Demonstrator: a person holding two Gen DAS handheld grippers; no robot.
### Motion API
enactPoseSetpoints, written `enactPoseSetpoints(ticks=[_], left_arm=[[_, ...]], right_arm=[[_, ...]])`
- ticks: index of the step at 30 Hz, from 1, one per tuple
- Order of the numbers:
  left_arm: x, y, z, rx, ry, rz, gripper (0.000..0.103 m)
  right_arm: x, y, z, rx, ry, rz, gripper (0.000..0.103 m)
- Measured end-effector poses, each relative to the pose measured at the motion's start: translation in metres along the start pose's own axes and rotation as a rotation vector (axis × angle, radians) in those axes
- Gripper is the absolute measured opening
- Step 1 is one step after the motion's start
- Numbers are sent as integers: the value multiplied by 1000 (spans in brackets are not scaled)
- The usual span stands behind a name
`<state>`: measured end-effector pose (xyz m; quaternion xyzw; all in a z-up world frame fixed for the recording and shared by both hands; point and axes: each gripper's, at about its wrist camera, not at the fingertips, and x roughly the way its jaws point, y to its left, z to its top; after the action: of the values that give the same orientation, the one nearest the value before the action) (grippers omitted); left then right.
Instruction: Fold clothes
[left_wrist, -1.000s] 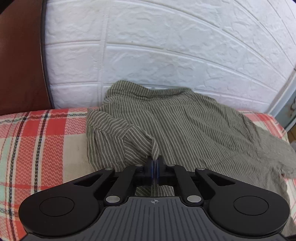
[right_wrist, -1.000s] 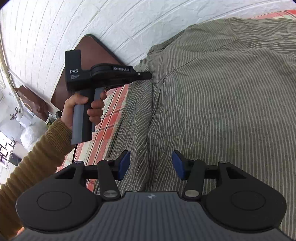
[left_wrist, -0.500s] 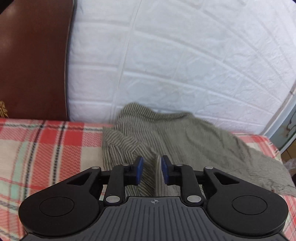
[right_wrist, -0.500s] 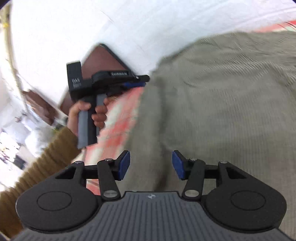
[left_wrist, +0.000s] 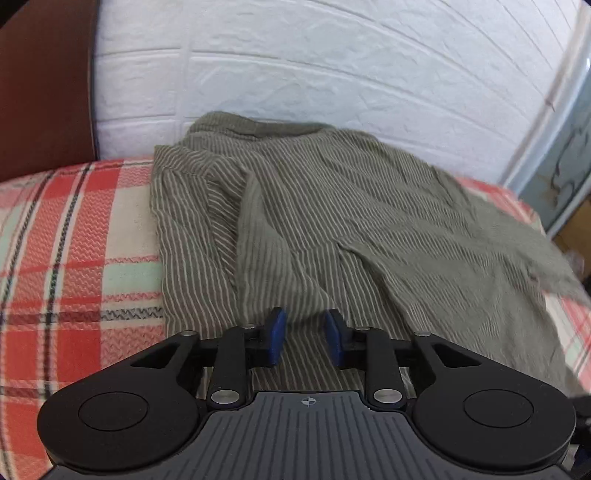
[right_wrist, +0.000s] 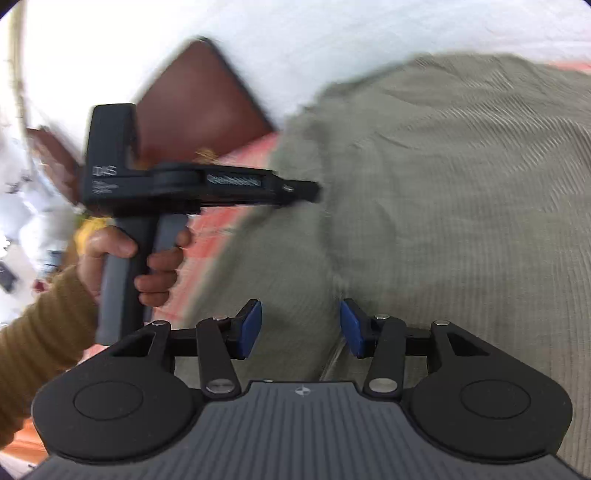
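An olive-green striped shirt lies rumpled on a red plaid bed cover, with its left side folded over toward the middle. My left gripper hovers open over the shirt's near edge, and nothing sits between its blue pads. The blurred right wrist view shows the same shirt spread wide. Just above the cloth, my right gripper has its jaws closing, and the pads are not pressing on the fabric. A hand in a mustard sleeve holds the left gripper at the shirt's left edge.
A white brick-pattern wall rises right behind the shirt. A dark brown headboard stands at the far left. A pale blue frame borders the right side, where the bed ends.
My left gripper let go of the shirt fold it had pinched, opened and moved across the shirt's near edge. My right gripper's pads have come slightly closer together while its view swung and blurred.
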<state>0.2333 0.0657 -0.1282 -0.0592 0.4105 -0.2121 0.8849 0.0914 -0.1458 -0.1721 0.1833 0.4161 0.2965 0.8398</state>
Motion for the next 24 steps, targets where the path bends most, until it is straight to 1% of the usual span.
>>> enactPoseSetpoints(ticks=[2,3,4,5,7,10,11,15,18,19,20,21,22,23,24], left_arm=[[-8,4,6,-49,-4,-24,43],[-18,7,9,-57,-24,-33,44],[-29,9,10,-54,-54,-20,51],[-40,10,11,-45,-86,7,61],[-55,19,11,-36,-123,73,67],[-53,41,6,-94,-104,134,67],[-50,48,5,-115,-98,141,67],[-32,65,8,-174,-95,113,67],[-17,65,14,-175,-102,111,67],[-14,63,15,-167,-107,111,65],[-12,61,17,-163,-110,108,60],[-10,60,17,-167,-104,96,48],[-8,61,17,-175,-93,76,8],[-8,62,16,-182,-93,64,3],[-10,63,15,-189,-102,58,2]], right_arm=[[-7,1,2,9,-4,-2,52],[-13,4,1,-3,-20,-4,53],[-20,7,1,-17,-40,-5,53],[-27,9,0,-28,-55,-3,54],[-39,6,-4,-29,-66,9,55],[-47,4,-14,-6,-49,24,57],[-47,5,-17,-1,-43,26,57],[-45,6,-26,29,-28,35,57],[-50,3,-29,68,-27,54,58],[-51,1,-29,81,-27,57,59],[-52,0,-29,89,-29,55,60],[-54,-1,-29,97,-30,52,60],[-53,-2,-28,102,-31,46,61],[-53,-4,-27,107,-31,41,61],[-52,-5,-26,115,-31,37,61]])
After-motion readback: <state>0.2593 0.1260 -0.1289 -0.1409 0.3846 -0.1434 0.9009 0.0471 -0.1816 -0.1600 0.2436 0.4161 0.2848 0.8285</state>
